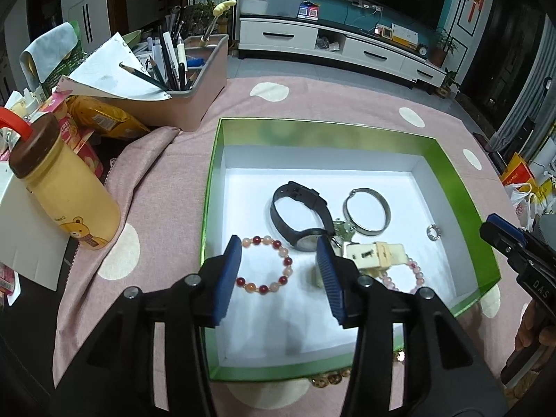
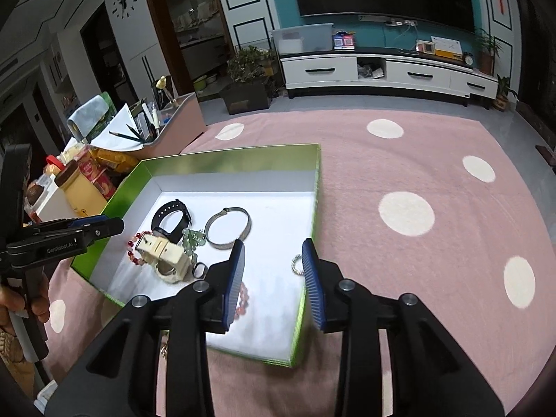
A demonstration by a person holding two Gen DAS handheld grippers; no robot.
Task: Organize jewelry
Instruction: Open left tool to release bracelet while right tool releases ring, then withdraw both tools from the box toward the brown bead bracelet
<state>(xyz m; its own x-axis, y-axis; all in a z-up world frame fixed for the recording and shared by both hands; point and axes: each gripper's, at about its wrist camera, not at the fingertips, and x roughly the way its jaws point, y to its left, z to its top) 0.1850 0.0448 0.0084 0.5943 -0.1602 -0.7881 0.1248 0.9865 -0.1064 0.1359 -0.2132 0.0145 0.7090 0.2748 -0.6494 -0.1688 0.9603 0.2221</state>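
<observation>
The left gripper (image 1: 279, 274) hangs over the lower left of the green box (image 1: 451, 160), jaws partly apart and empty; the red-and-pink bead bracelet (image 1: 266, 264) lies flat on the white floor directly beneath the gap (a ring shape, no long axis). The right gripper (image 2: 272, 281), also part-open and empty, points down over the box's near right corner, the small silver ring (image 2: 296, 264) just inside its right pad. Each hand is nearest its own piece.

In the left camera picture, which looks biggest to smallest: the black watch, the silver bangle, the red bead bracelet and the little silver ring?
1. black watch
2. red bead bracelet and silver bangle: look alike; the bracelet lies nearer the camera, so no ranking
3. little silver ring
</observation>
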